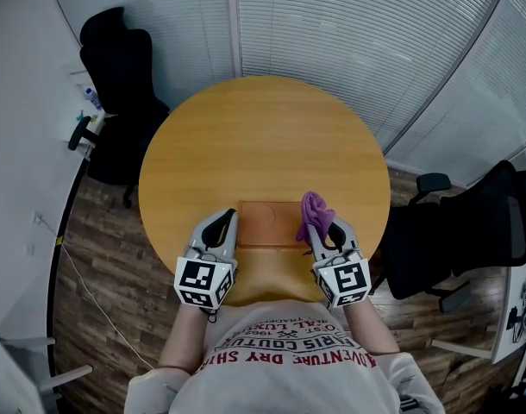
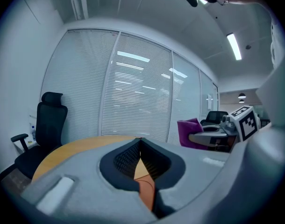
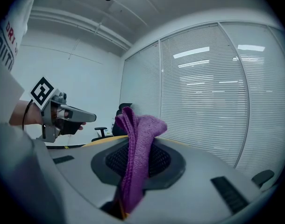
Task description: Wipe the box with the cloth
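Tongs first, bottom centre of head view: left tongs (image 1: 226,220) clenched on nothing, tips by the left edge of the box (image 1: 267,223), probably placed to steady it. Right tongs (image 1: 322,228) pinch the purple cloth (image 1: 314,208), bunched upright over the box's right end, ready to wipe. Box lies flat near the near edge of the round table (image 1: 263,136). Wiping apparently not yet begun.

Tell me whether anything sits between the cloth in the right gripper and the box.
Nothing visible does. The right gripper holds the purple cloth at the right end of the box; the left gripper, jaws shut, sits at its left end, off that path.
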The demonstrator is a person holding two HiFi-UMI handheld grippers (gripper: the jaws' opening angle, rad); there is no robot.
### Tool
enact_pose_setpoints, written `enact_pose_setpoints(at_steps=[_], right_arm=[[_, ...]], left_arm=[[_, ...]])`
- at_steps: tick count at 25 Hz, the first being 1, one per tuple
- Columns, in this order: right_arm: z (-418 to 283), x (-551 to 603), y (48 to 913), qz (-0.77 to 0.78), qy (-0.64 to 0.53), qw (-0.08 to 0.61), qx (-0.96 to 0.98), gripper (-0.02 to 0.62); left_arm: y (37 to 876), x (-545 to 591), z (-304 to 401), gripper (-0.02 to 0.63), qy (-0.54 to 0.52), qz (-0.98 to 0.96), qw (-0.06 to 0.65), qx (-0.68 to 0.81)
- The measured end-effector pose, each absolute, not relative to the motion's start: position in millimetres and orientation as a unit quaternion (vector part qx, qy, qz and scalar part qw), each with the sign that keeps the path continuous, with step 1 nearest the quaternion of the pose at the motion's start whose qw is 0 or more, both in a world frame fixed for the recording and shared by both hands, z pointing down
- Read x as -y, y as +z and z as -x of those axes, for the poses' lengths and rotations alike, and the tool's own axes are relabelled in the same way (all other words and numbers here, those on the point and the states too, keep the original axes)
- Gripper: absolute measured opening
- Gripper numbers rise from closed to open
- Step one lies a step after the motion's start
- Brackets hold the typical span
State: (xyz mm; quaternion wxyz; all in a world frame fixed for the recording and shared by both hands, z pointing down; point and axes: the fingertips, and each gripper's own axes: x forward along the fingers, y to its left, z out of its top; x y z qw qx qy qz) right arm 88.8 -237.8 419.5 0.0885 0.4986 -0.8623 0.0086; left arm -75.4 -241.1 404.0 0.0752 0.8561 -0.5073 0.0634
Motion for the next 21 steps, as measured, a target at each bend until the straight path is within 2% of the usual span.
enact_pose_setpoints(at_steps=[21], right_arm=[[-83.2,238.5,422.6,-0.495,0.008,0.092,0.864,0.069]], left_arm=[[399.8,243.1,73.7,0.009,0.057,-0.856,0.068,0.509]])
